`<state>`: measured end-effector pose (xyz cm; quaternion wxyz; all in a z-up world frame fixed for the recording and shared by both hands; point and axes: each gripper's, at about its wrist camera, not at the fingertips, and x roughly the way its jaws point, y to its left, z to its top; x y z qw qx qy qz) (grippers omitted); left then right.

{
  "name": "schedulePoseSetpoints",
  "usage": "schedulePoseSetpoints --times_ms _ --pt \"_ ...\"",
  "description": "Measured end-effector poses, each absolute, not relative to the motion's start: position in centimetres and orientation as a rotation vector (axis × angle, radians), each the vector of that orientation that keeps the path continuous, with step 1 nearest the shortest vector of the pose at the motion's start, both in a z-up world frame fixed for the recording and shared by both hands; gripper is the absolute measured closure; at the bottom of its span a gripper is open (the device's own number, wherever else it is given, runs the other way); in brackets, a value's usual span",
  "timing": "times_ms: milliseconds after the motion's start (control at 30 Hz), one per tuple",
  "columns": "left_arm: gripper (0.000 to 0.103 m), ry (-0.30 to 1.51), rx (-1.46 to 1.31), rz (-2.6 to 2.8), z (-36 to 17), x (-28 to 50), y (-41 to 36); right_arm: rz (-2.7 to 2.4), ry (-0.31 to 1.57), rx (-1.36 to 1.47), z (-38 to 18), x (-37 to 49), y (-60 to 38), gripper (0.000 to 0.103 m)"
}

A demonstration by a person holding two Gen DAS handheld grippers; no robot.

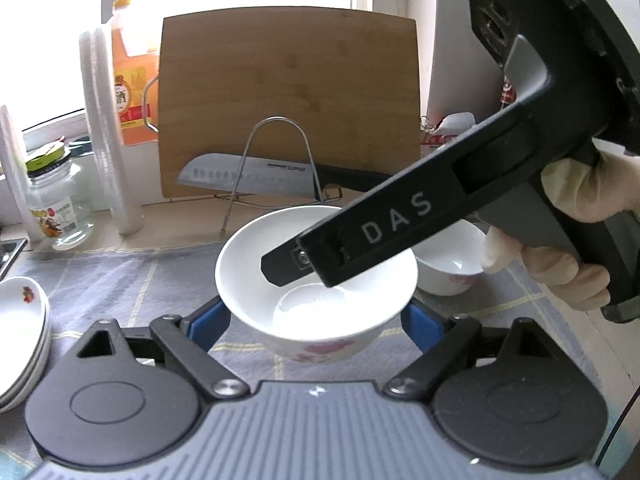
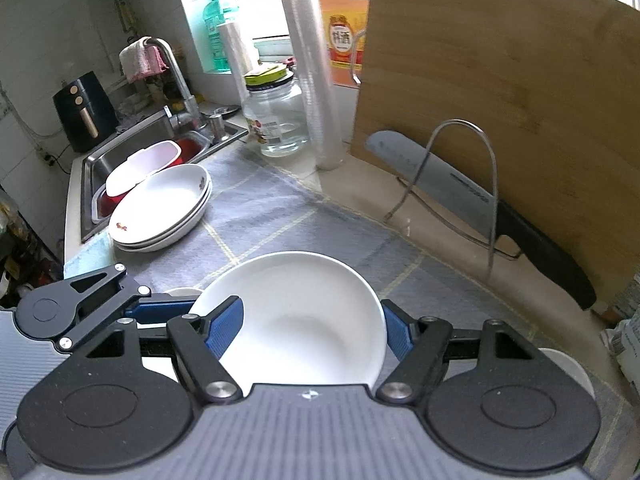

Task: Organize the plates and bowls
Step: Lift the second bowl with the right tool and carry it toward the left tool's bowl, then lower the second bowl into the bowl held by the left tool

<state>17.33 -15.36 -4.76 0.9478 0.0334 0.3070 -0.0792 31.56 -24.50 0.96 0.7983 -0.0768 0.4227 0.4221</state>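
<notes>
Bowl base hidden; right gripper covers rim.

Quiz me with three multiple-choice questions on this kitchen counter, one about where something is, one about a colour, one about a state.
1. Where is the knife?
A. In the sink
B. On a wire rack in front of the cutting board
C. Inside a bowl

2. What colour are the pads on the left hand-held gripper?
A. Blue
B. Red
C. Yellow

3. What is the right hand-held gripper doing?
A. Gripping a white bowl
B. Open and empty
C. Gripping the knife

Answers: 1 B, the blade leans in the wire stand against the board. 2 A, blue pads flank the bowl. 3 A, both pads press on the bowl.
</notes>
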Motion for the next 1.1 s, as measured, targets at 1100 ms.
schedulePoseSetpoints --times_ms 1100 --pt "0.011 0.671 0.032 -0.155 -5.1 12.0 -7.1 0.902 0.924 -0.208 -0.3 25.1 -15.5 0.024"
